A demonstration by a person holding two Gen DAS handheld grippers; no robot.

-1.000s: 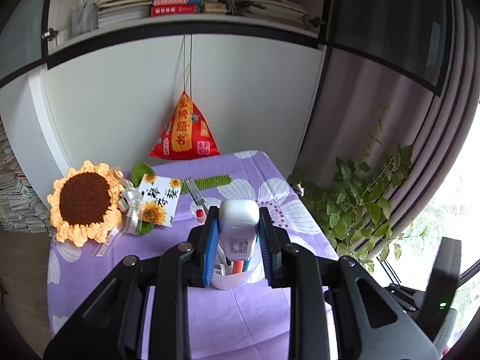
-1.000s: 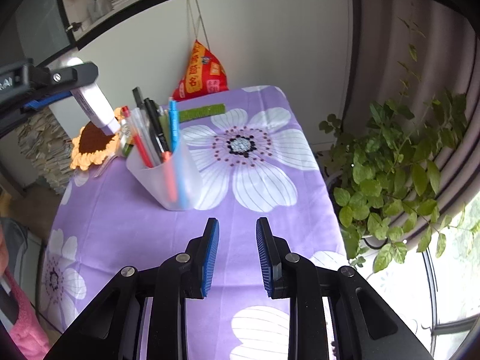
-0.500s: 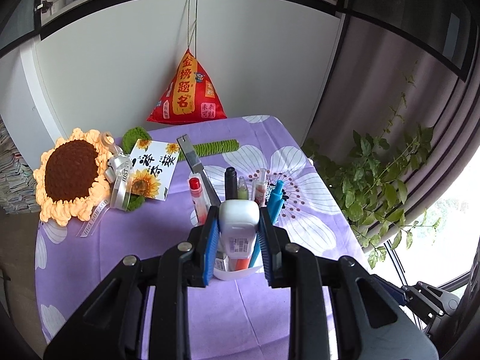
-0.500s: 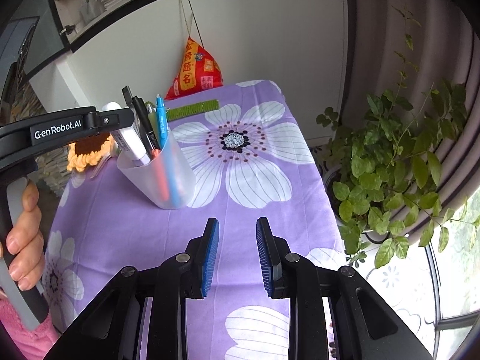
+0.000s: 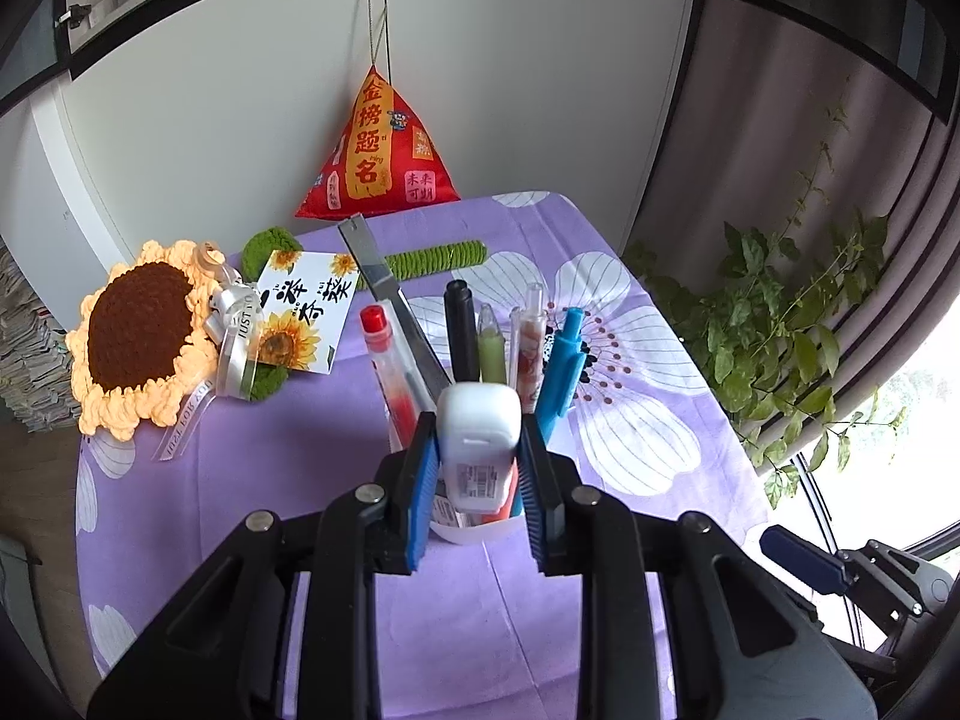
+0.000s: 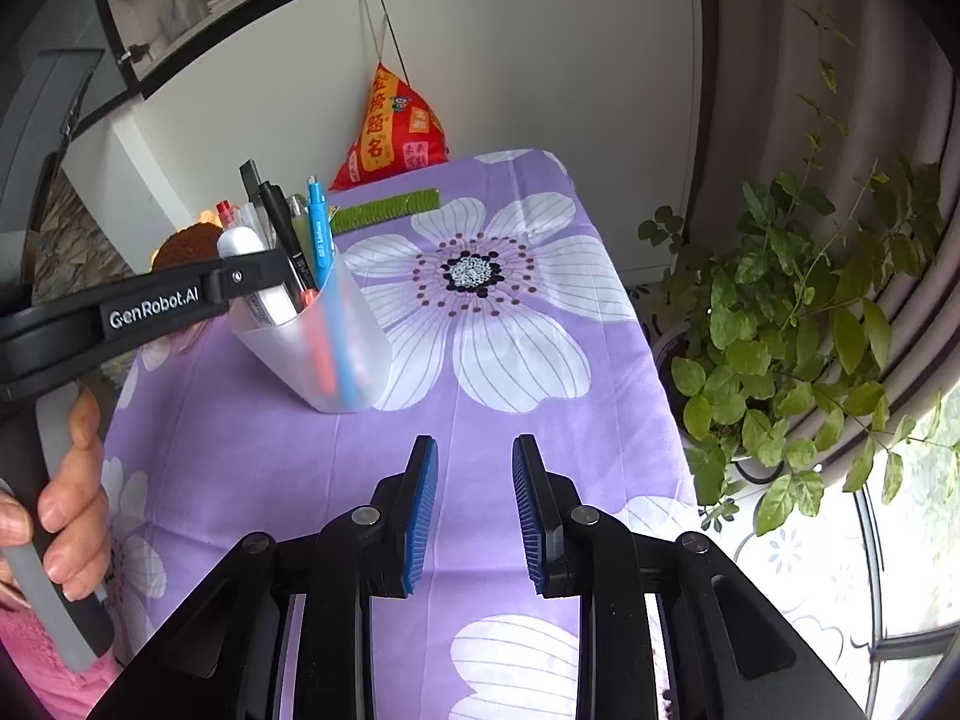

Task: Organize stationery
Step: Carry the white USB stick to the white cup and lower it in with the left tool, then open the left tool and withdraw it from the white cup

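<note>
The left gripper (image 5: pixel 478 450) is clenched on a white correction-tape dispenser (image 5: pixel 480 444), its blue pads pressed against both flat sides — the dispenser's lower end already sits inside the mouth of the translucent pen cup (image 6: pixel 336 342). From the right wrist view the same gripper (image 6: pixel 252 276) reaches in from the left, held by a hand (image 6: pixel 66 498) wrapped round its grey handle, and the dispenser (image 6: pixel 240 243) leans at the near-left rim of the cup.

In the cup around it stand a red-capped pen (image 5: pixel 384 348), a metal ruler (image 5: pixel 384 288), a black marker (image 5: pixel 459 330), a green pen (image 5: pixel 491 342), a clear patterned pen (image 5: pixel 528 348) and a blue pen (image 5: pixel 564 360), all tilted away from the camera.

The right gripper (image 6: pixel 474 510) is released, with nothing between its parted pads; it hovers over the purple flowered cloth on the tabletop (image 6: pixel 240 450), nearer the camera than the cup and apart from it.

Behind the cup, to the left, lie a crocheted sunflower (image 5: pixel 138 336) with a ribbon and a sunflower card (image 5: pixel 300 312), and a green crocheted stem (image 5: pixel 438 255) lies across the cloth. A red triangular pouch (image 5: pixel 375 162) hangs by a cord against the white wall — a leafy plant (image 6: pixel 792 330) stands off the tabletop's right edge.
</note>
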